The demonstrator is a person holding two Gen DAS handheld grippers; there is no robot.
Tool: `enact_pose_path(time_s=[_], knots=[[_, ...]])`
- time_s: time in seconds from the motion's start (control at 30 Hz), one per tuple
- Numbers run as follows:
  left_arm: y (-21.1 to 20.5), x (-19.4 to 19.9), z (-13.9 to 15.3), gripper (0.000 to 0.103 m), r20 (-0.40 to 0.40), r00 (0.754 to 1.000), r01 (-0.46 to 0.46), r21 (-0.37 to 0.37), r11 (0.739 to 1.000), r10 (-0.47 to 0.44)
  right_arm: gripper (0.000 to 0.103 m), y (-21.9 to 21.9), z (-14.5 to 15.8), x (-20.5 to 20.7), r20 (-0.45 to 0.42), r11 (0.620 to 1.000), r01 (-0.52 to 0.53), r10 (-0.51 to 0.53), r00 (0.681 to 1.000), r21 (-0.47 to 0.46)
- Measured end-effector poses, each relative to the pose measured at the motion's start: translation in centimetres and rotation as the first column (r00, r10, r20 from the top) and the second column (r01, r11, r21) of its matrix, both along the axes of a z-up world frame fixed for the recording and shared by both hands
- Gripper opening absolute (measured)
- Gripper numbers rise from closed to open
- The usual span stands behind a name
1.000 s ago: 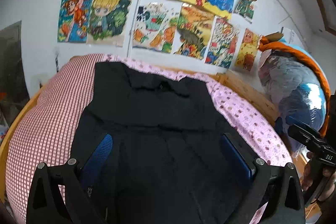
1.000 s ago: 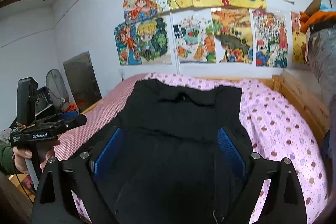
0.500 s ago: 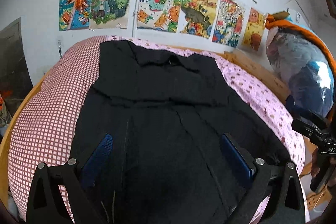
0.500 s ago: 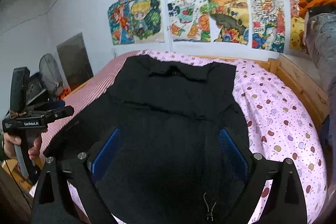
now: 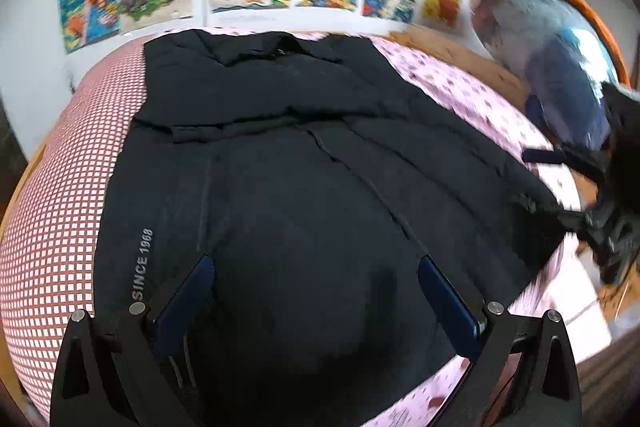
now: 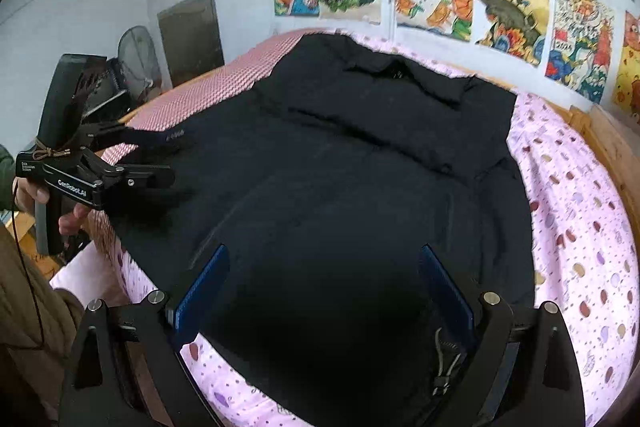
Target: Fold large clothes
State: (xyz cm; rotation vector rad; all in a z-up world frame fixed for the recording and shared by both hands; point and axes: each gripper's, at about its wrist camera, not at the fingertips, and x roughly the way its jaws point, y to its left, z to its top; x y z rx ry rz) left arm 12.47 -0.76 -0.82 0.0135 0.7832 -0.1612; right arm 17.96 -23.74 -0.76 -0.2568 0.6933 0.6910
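Black coat [image 5: 312,163] lying spread on bed [image 6: 580,211], collar far. Left gripper [image 5: 316,291] and right gripper [image 6: 324,283] hovering wide over near hem, holding nothing. Looking thick, soft, probably heavy; taking near hem corners.

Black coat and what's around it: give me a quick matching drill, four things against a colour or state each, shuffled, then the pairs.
Things:
1. coat
2. left gripper
3. checked cover
4. dotted sheet

Descriptions:
A. pink with dots
B. red and white
C. black, spread flat on the bed
D. open, empty

Pairs: 1-C, 2-D, 3-B, 4-A
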Motion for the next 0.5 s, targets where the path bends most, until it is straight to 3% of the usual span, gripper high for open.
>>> enact_pose_path(time_s=[0.23, 0.5], knots=[[-1.3, -2.2, -1.4, 0.103, -0.012, 0.993, 0.116, 0.060, 0.991, -0.116, 0.093, 0.0, -1.9, -0.5, -0.064, 0.998, -0.038, 0.035, 0.997, -0.046], [-1.7, -3.9, -1.6, 0.103, -0.017, 0.978, 0.210, 0.043, 0.977, -0.209, 0.093, 0.2, -3.3, -1.6, -0.096, 0.994, -0.086, 0.079, 0.992, -0.063]])
